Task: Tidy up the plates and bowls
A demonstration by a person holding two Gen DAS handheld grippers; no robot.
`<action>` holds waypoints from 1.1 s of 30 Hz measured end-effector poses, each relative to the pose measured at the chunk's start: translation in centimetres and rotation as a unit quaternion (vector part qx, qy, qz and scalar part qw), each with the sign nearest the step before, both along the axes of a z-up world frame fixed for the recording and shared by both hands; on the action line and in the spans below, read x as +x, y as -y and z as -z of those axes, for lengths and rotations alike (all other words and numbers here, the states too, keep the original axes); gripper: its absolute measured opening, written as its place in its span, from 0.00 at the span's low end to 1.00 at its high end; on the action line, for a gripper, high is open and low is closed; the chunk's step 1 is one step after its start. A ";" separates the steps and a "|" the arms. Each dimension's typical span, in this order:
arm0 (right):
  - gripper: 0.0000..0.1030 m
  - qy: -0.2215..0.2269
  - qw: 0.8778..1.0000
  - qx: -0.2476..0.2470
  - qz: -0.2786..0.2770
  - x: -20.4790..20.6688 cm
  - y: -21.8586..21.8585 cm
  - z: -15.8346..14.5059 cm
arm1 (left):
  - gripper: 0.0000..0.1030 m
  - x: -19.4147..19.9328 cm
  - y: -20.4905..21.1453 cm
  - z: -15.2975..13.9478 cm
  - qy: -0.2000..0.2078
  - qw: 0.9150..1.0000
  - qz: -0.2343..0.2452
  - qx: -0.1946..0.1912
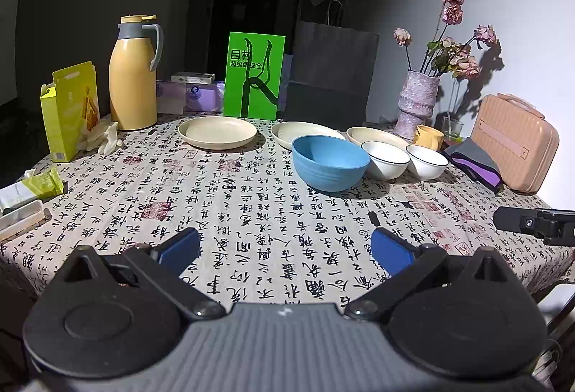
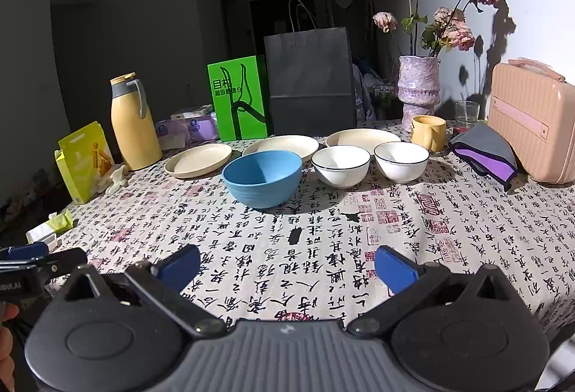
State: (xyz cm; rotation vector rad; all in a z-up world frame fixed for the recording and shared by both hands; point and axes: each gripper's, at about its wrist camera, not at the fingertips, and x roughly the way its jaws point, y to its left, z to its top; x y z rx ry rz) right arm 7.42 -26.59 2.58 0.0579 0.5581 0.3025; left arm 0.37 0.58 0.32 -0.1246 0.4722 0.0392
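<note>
A blue bowl stands mid-table. Two white bowls sit to its right; in the right wrist view they are side by side. Three cream plates lie in a row behind them. My left gripper is open and empty above the near tablecloth. My right gripper is open and empty, also near the front edge. Each gripper shows at the edge of the other's view.
A yellow thermos, yellow box and glove stand at the left. A green sign, dark paper bag, flower vase, yellow mug, folded cloth and pink case line the back and right.
</note>
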 end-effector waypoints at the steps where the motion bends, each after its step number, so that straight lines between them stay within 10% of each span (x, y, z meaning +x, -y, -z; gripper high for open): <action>1: 1.00 0.000 1.000 0.000 -0.001 0.0 -0.1 0.0 | 1.00 0.0 0.0 0.0 0.000 1.000 0.000 0.000; 33: 1.00 0.001 1.000 -0.004 -0.005 -0.2 -0.7 -0.1 | 1.00 0.1 0.0 -0.1 -0.001 1.000 -0.001 0.000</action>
